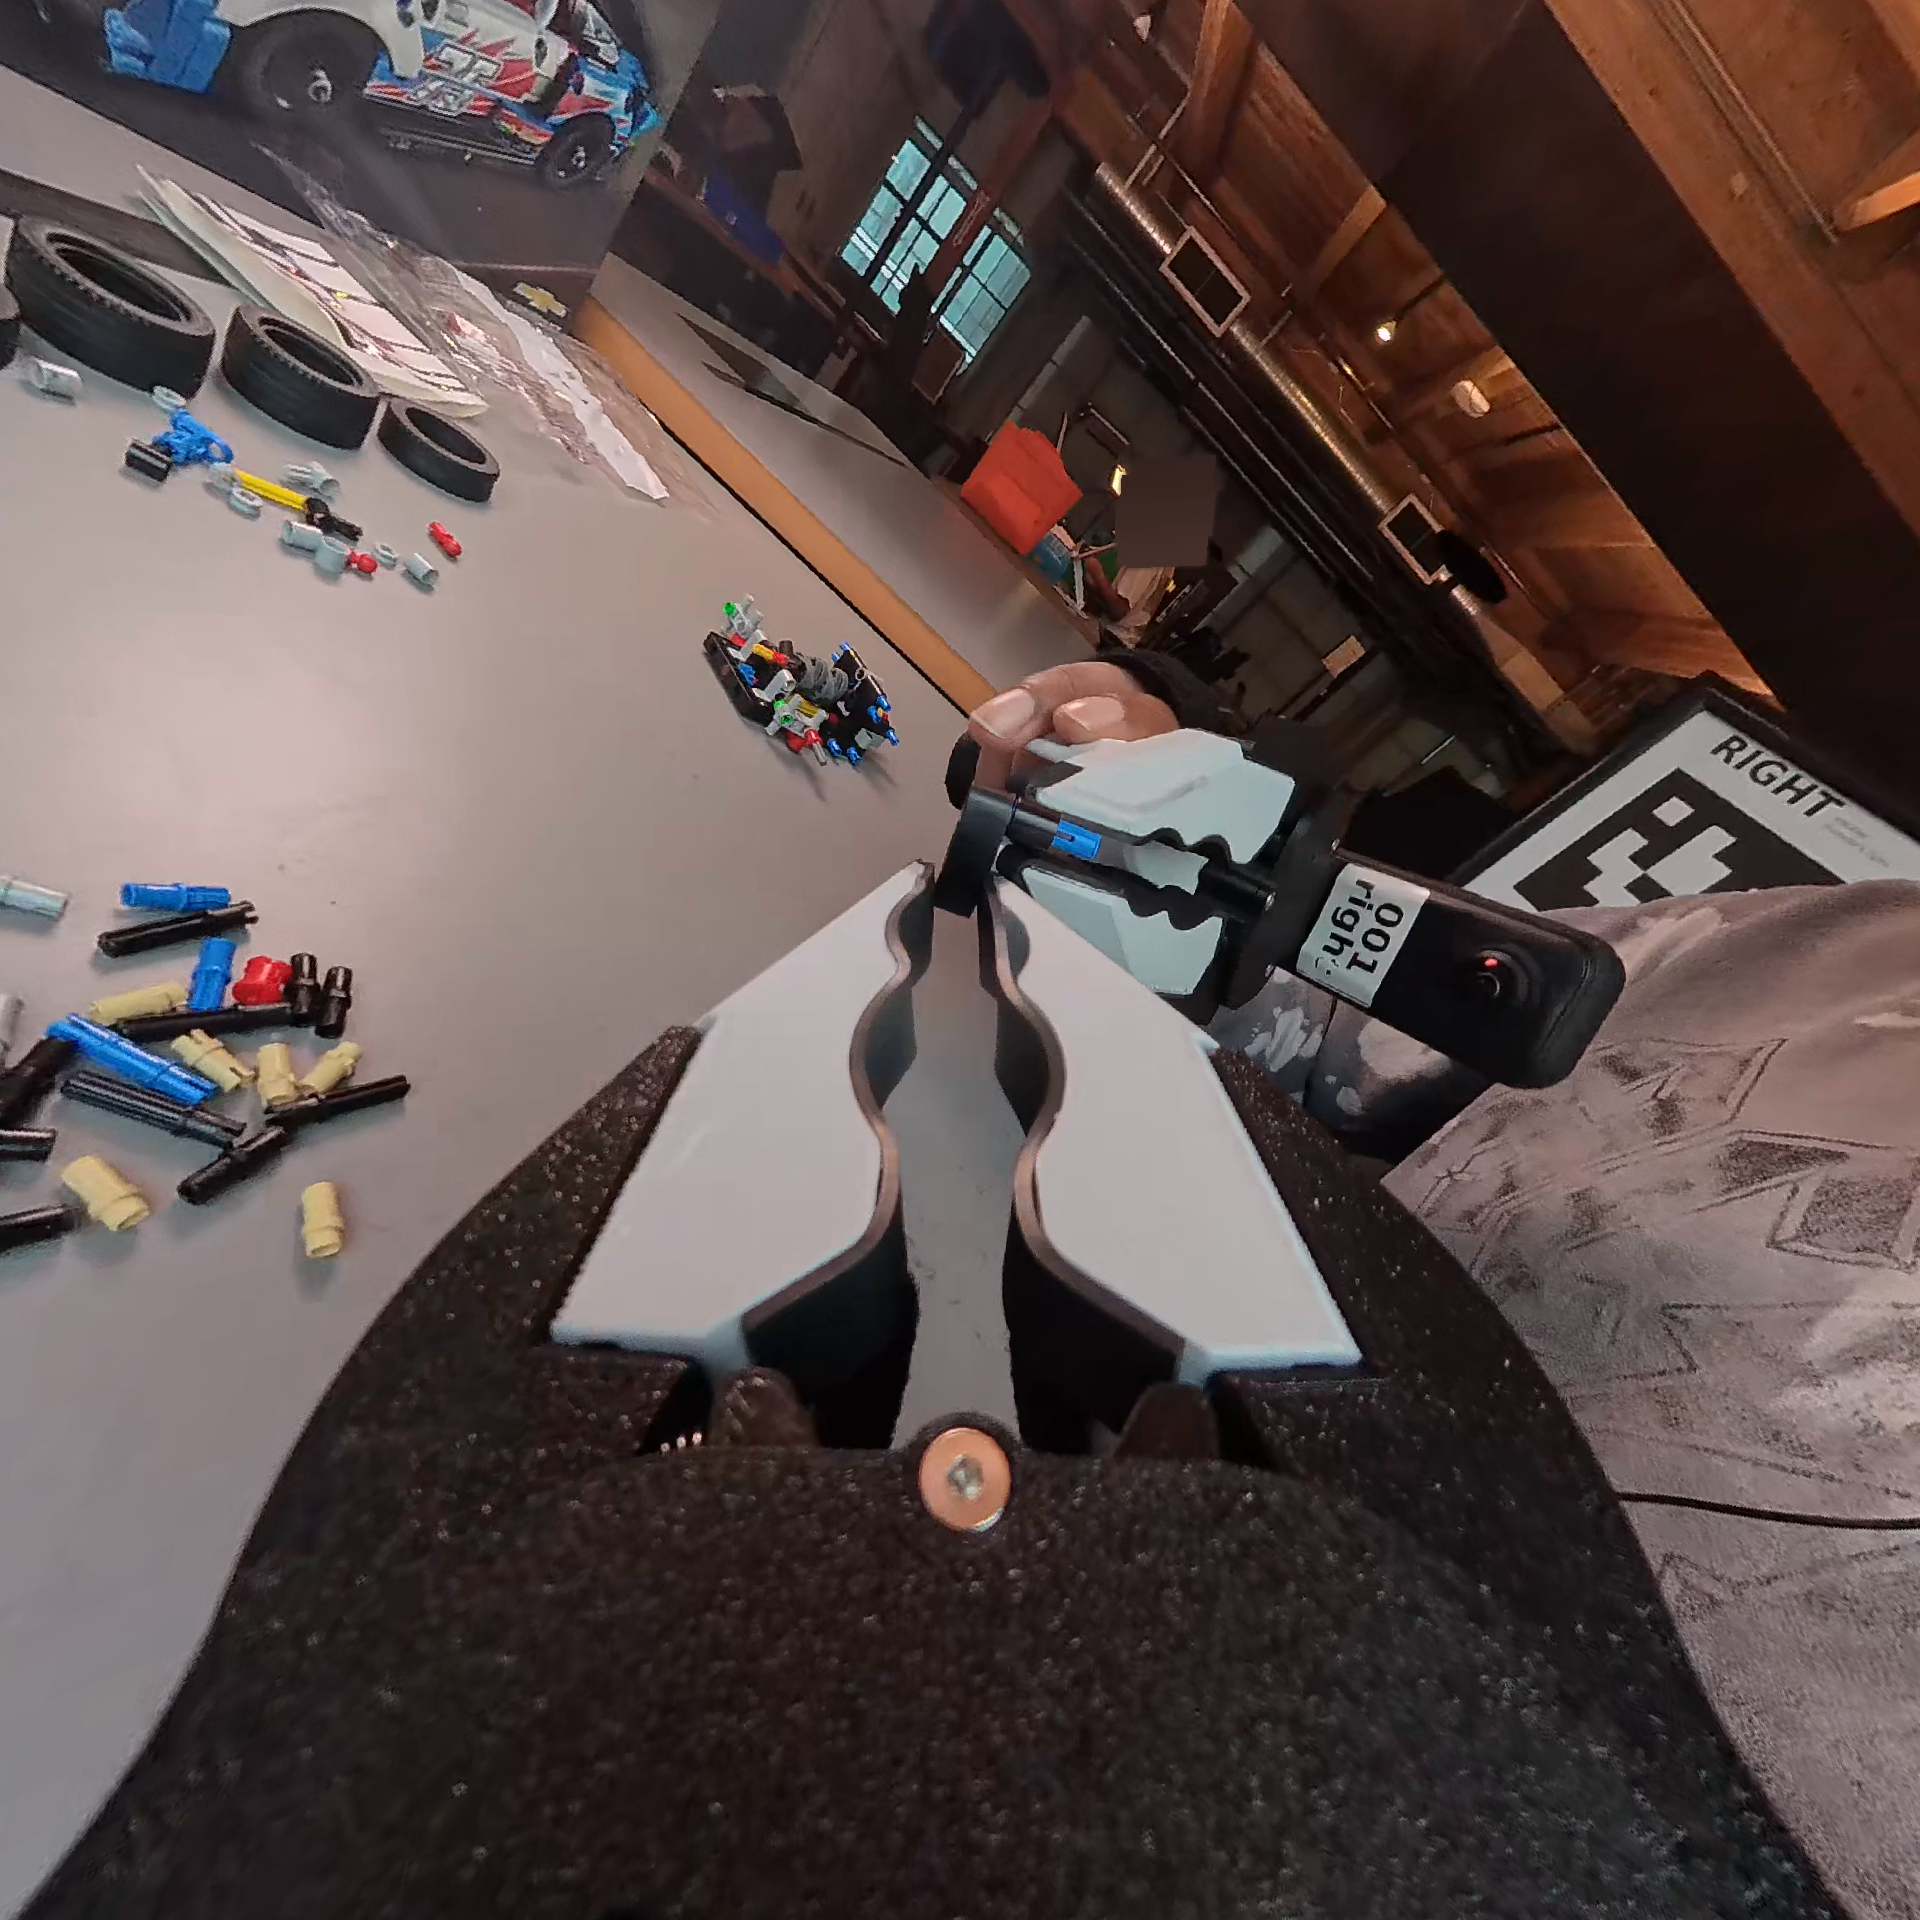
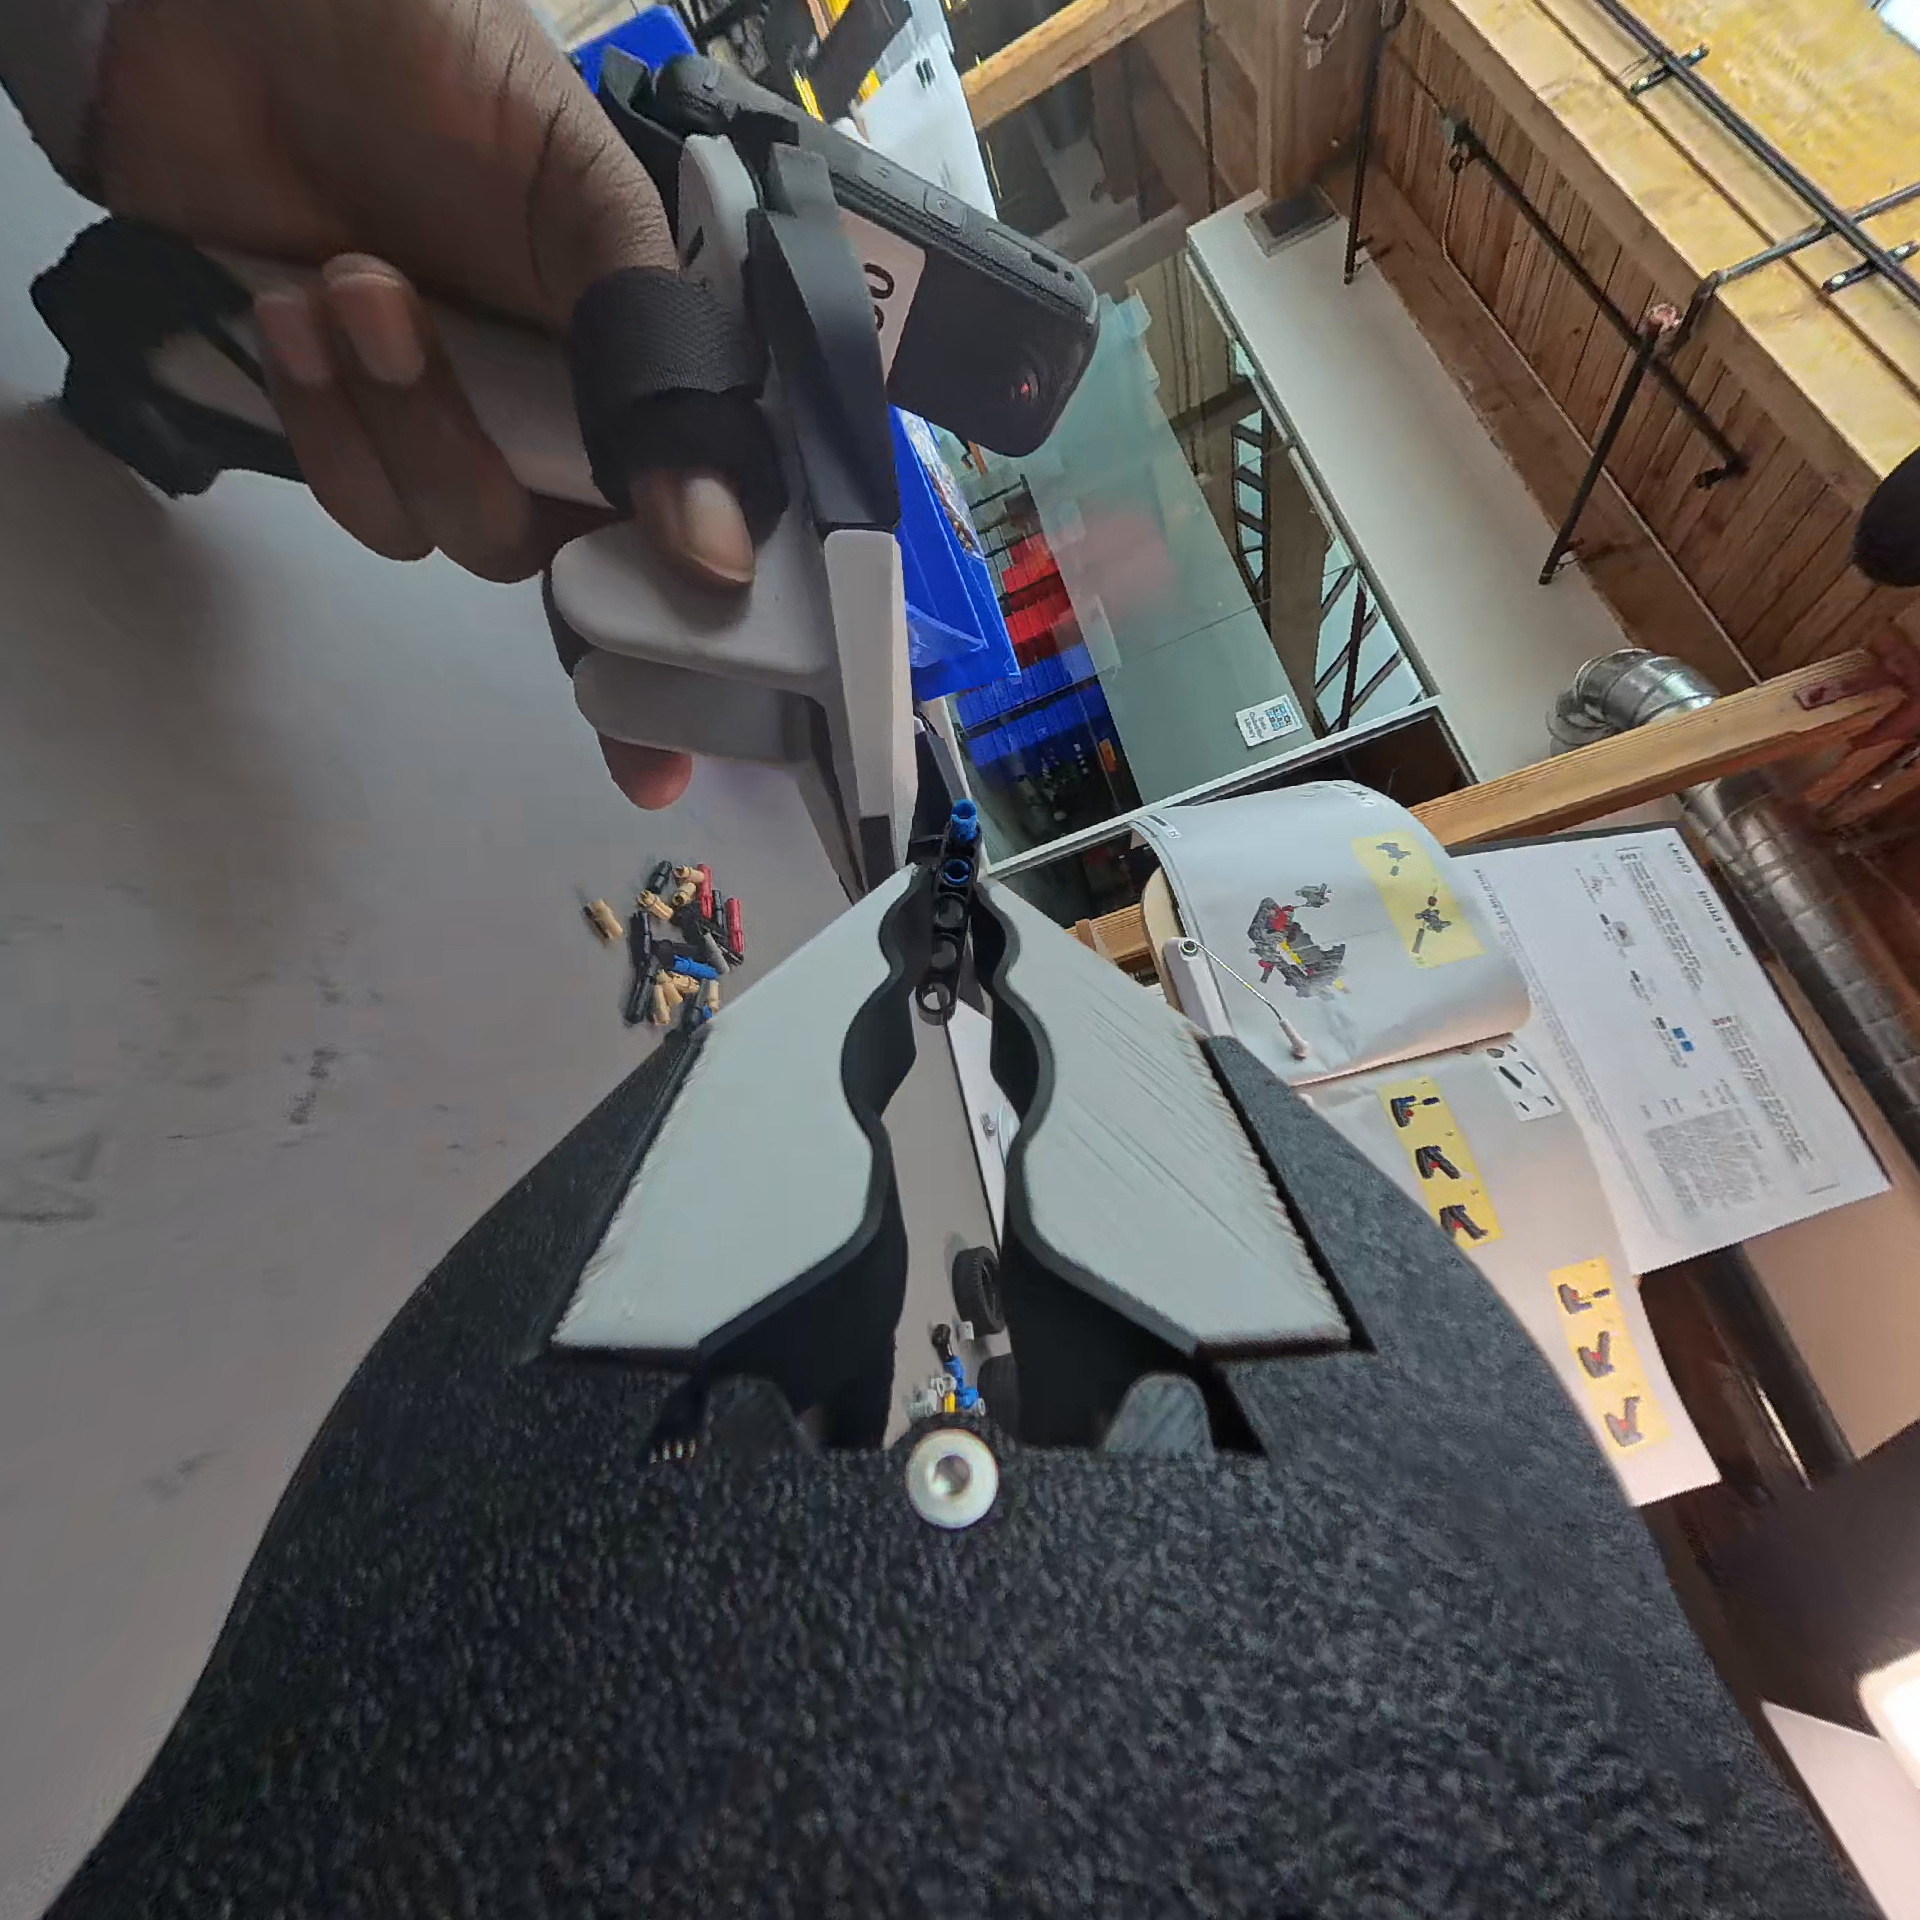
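From the left wrist view, the left gripper pinches the end of a black beam, its tips closed on the piece above the grey table. The right gripper meets it from the far side, clamped on the same beam, which carries a blue pin. The table's wooden edge runs just behind the beam; open tabletop lies on the other side of it. Well apart from the beam sit a small half-built assembly, a scatter of loose pins and black tyres.

The right wrist view alone shows the beam's row of holes between the right gripper's closed tips, with the blue pin sticking out at its far end. The left gripper comes in from above, held by a hand. An open instruction booklet stands beyond the beam, off the table's edge
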